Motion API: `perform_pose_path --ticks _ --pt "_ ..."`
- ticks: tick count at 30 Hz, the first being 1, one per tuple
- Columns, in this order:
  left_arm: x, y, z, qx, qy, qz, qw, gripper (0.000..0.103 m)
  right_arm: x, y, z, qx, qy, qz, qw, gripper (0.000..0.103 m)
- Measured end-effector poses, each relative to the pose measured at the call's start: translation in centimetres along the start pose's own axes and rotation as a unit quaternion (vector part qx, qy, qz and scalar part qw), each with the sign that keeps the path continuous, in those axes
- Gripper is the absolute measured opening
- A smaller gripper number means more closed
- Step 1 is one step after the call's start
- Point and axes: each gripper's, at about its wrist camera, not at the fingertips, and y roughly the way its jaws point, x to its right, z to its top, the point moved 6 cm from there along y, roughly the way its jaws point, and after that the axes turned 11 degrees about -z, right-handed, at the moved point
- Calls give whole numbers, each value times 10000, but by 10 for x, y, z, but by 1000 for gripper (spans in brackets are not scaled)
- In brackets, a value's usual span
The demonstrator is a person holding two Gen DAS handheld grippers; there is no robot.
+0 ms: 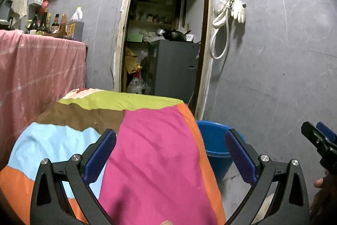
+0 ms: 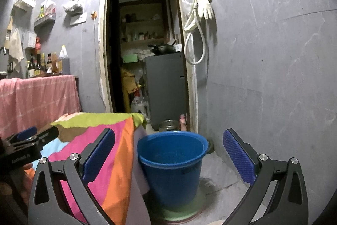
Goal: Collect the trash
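Observation:
A blue plastic bucket point(image 2: 171, 163) stands on the floor at the right side of a table covered with a multicoloured cloth point(image 1: 147, 151); it looks empty inside. In the left wrist view the bucket point(image 1: 214, 140) shows partly behind the cloth's edge. My left gripper point(image 1: 170, 155) is open and empty, above the cloth. My right gripper point(image 2: 168, 155) is open and empty, above and in front of the bucket. No trash shows on the cloth in either view. The right gripper also shows at the right edge of the left wrist view point(image 1: 320, 138).
A doorway point(image 2: 145, 45) behind the table leads to a storeroom with a grey cabinet point(image 2: 166, 85). A pink-covered counter point(image 1: 40, 69) with bottles point(image 1: 44, 24) stands at left. A hose and gloves point(image 2: 200, 20) hang on the grey wall. A metal bowl point(image 2: 168, 124) sits behind the bucket.

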Motion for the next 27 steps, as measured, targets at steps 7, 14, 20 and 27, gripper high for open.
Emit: perform_pose_path --ticks 7,14,20,27 --pt "-4 -4 -10 75 -1 71 9999 101 -6 -6 -12 302 -292 -396 9983 103" --pt "-5 -7 -17 107 3 111 9999 101 -6 -5 -18 418 -344 -452 9975 103" --pt "-6 -9 -21 94 -8 96 9999 101 -6 -5 -22 399 -363 -426 9976 103" --pt "-7 -10 -29 48 -35 103 9999 101 -7 -5 -25 422 -425 -417 9973 103"
